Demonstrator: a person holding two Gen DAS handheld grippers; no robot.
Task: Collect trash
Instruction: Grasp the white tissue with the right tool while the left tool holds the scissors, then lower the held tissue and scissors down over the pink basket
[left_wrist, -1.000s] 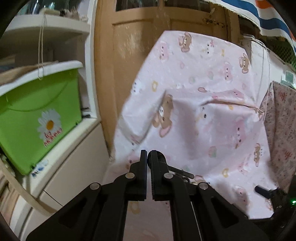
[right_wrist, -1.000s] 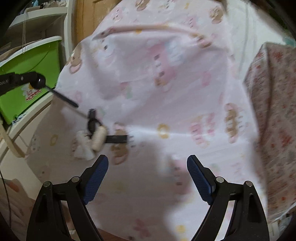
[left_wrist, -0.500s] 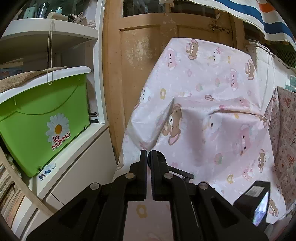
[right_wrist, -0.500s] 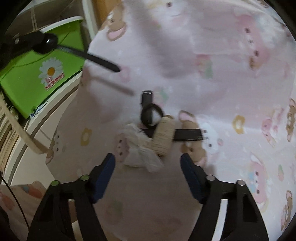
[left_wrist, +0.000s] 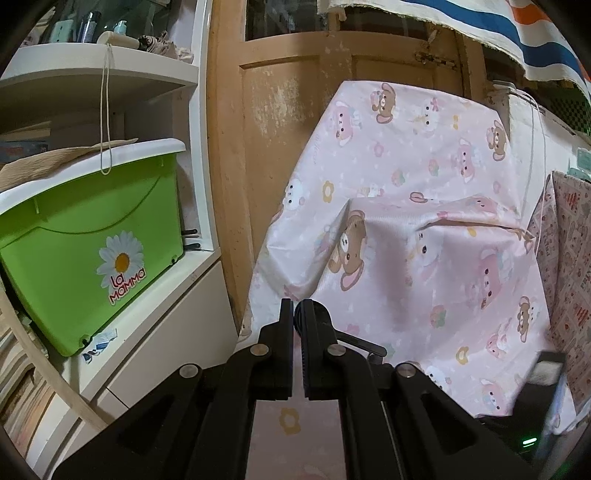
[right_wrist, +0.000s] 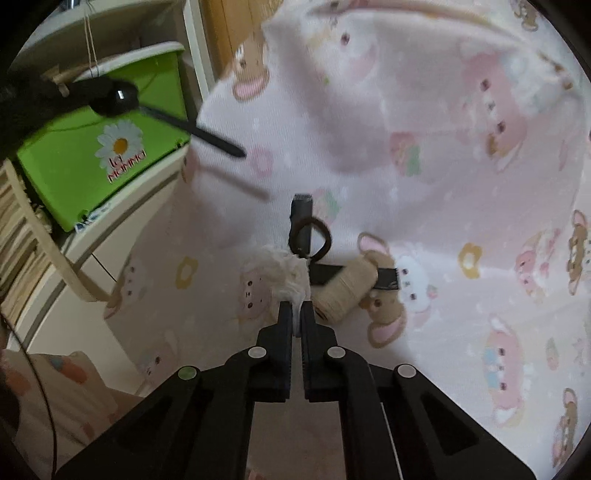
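Observation:
A crumpled white tissue (right_wrist: 282, 271) lies on a pink cartoon-print cloth (right_wrist: 424, 155). My right gripper (right_wrist: 296, 314) is shut on the tissue's near edge. Next to the tissue lie a beige spool of twine (right_wrist: 341, 291), a black strip (right_wrist: 386, 277) and a dark hair loop (right_wrist: 314, 236). My left gripper (left_wrist: 294, 314) is shut and empty, held above the cloth and pointing at the draped back. It shows in the right wrist view (right_wrist: 110, 98) at upper left, blurred.
A green bin with a daisy label (left_wrist: 88, 236) stands on a white shelf unit (left_wrist: 155, 325) to the left. A wooden door (left_wrist: 295, 110) is behind the draped cloth (left_wrist: 424, 240). A patterned cloth (left_wrist: 569, 258) hangs at right.
My right gripper has moved down and left to the tissue and closed on it from wide open. My left gripper has stayed shut and tilted up slightly.

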